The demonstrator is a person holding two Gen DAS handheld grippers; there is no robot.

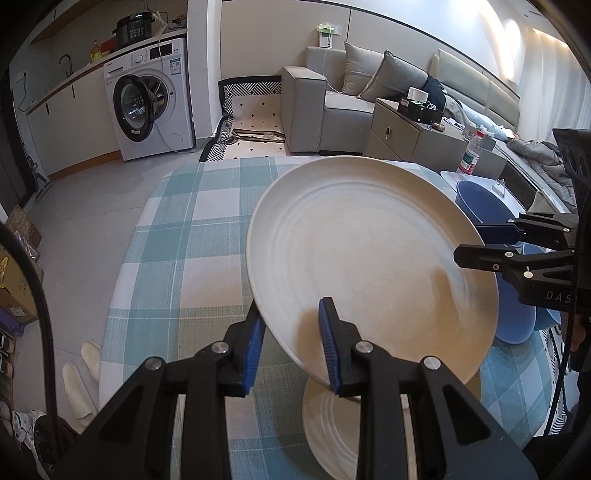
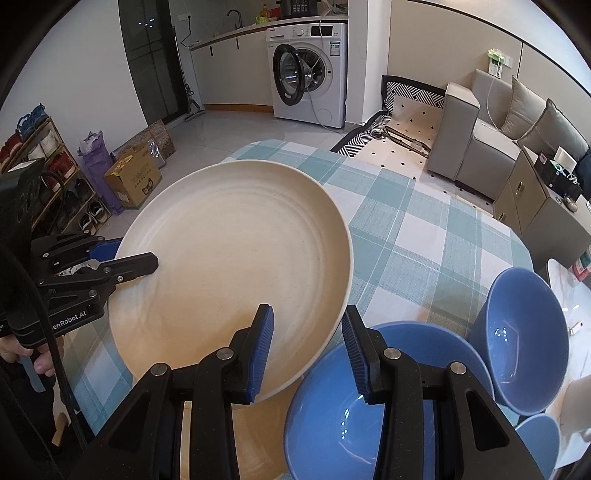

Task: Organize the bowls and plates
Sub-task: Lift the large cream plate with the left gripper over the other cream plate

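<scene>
A checked worktop (image 1: pixel 177 236) fills the frame's middle. Above it a large cream plate (image 1: pixel 369 258) is held tilted: the left tool (image 1: pixel 291 343) grips its lower rim, the right tool (image 2: pixel 308 350) clamps its opposite rim. A second cream plate (image 1: pixel 332 424) lies beneath, bottom centre. Blue bowls (image 2: pixel 517 336) sit at lower right.

Setting: a small home with an open living and kitchen area. Indicators: a front-loading washing machine (image 2: pixel 308 70) under a kitchen counter with a tap (image 2: pixel 233 16), a grey sofa (image 1: pixel 354 99) with cushions, a shoe rack (image 2: pixel 44 173), slippers (image 1: pixel 79 380) on the floor, and a checked cloth on the tabletop (image 1: pixel 184 229).
</scene>
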